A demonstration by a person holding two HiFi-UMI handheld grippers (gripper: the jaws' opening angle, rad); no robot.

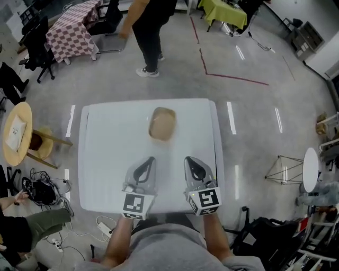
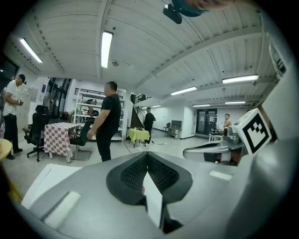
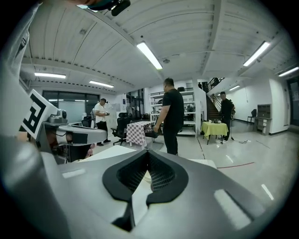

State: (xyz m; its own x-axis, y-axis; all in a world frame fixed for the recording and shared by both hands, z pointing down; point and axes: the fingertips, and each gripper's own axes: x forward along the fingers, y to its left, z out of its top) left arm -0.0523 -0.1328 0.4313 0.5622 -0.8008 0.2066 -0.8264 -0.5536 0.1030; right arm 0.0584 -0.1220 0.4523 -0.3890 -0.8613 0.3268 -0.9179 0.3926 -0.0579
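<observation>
On the white surface (image 1: 106, 159) lies one tan rounded object (image 1: 162, 124), blurred so that its kind cannot be told. It sits past the middle toward the 12 o'clock edge, with bare surface all round it. The left gripper (image 1: 152, 159) and the right gripper (image 1: 187, 159) hang side by side over the 6 o'clock edge, both pointing toward 12 o'clock, with the object ahead of them and between their lines. Neither touches it. Each gripper view shows its own jaws drawn together at the tips with nothing clamped between them, so both are closed and empty. Off the surface, a person in dark clothes (image 1: 148, 32) stands on the floor at 12 o'clock, a checked table (image 1: 71, 32) is at 11 o'clock, a green-covered table (image 1: 222, 11) at 1 o'clock and a round wooden table (image 1: 16, 132) at 9 o'clock. By my reading this is a stance before any contact. Taking hold of the object would call for a gripper to travel forward toward 12 o'clock, part its jaws wide enough for the rounded body, and come in low along the surface so the tips go round its edge.
</observation>
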